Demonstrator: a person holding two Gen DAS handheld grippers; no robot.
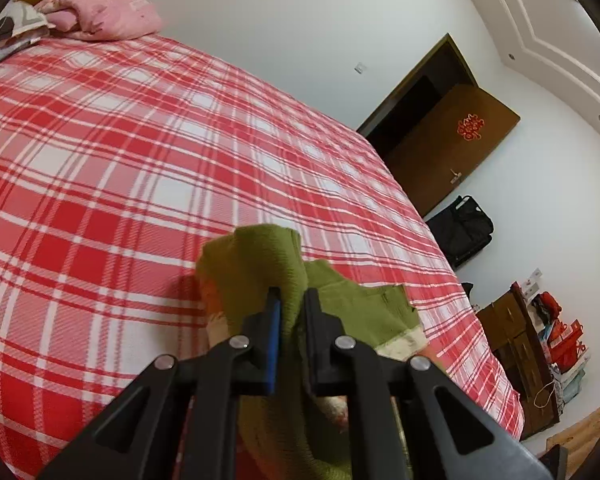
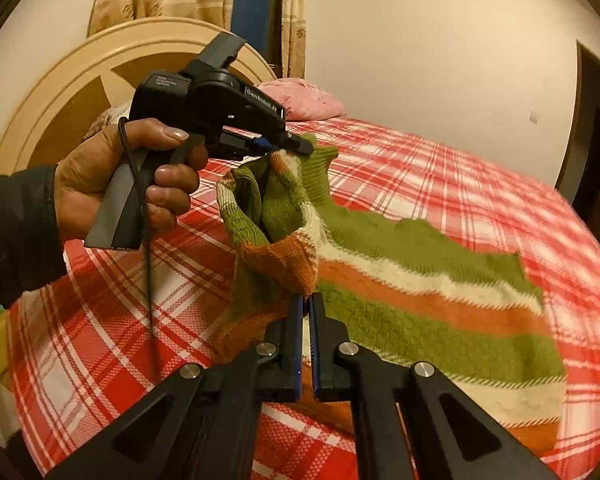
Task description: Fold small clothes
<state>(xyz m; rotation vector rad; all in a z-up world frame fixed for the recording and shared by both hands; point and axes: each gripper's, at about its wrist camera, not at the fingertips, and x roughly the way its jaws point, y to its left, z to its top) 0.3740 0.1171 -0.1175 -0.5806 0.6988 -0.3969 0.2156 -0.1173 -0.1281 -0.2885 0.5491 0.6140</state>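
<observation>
A small knitted sweater (image 2: 416, 292) with green, orange and cream stripes lies partly on the red plaid bed (image 2: 480, 184). My left gripper (image 1: 292, 294) is shut on a green fold of the sweater (image 1: 256, 264) and lifts it off the bed. In the right wrist view the left gripper (image 2: 300, 146) shows in a person's hand, pinching the sweater's upper edge. My right gripper (image 2: 307, 298) is shut on an orange-striped fold of the sweater just below. The right half of the sweater lies flat on the bed.
A pink pillow (image 1: 104, 14) lies at the head of the bed by a round headboard (image 2: 80, 80). A brown open door (image 1: 444, 136), a black bag (image 1: 462, 228) and a cluttered wooden cabinet (image 1: 516, 336) stand past the bed's far side.
</observation>
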